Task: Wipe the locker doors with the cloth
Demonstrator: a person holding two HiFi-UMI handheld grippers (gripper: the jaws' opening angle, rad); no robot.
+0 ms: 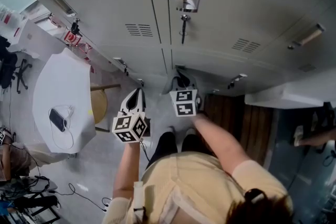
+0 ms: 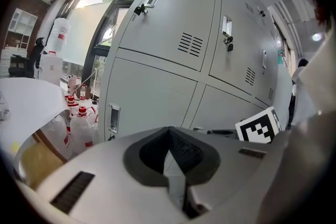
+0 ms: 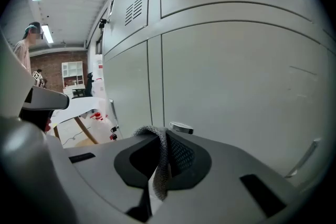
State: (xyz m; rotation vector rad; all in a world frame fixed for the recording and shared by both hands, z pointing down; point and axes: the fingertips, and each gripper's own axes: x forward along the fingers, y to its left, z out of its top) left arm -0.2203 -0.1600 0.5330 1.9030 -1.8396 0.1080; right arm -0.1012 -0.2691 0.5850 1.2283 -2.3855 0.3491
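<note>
Grey metal locker doors (image 1: 220, 18) fill the top of the head view, with vents, handles and a key in one lock. My right gripper (image 1: 181, 77) is held close to a lower door (image 3: 236, 76), near a small handle (image 3: 181, 127). It is shut on a grey mesh cloth (image 3: 160, 157) that hangs as a fold between its jaws. My left gripper (image 1: 137, 94) hangs beside it to the left, shut with nothing in it (image 2: 169, 132), and faces the lockers (image 2: 163, 34) from a little way off.
A white round table (image 1: 60, 89) with a phone (image 1: 58, 119) on it stands at the left, a wooden stool (image 1: 100, 105) beside it. Red-capped bottles (image 2: 79, 118) sit by the locker's left end. Cables lie on the floor (image 1: 79, 189). Another person (image 3: 25, 44) stands far left.
</note>
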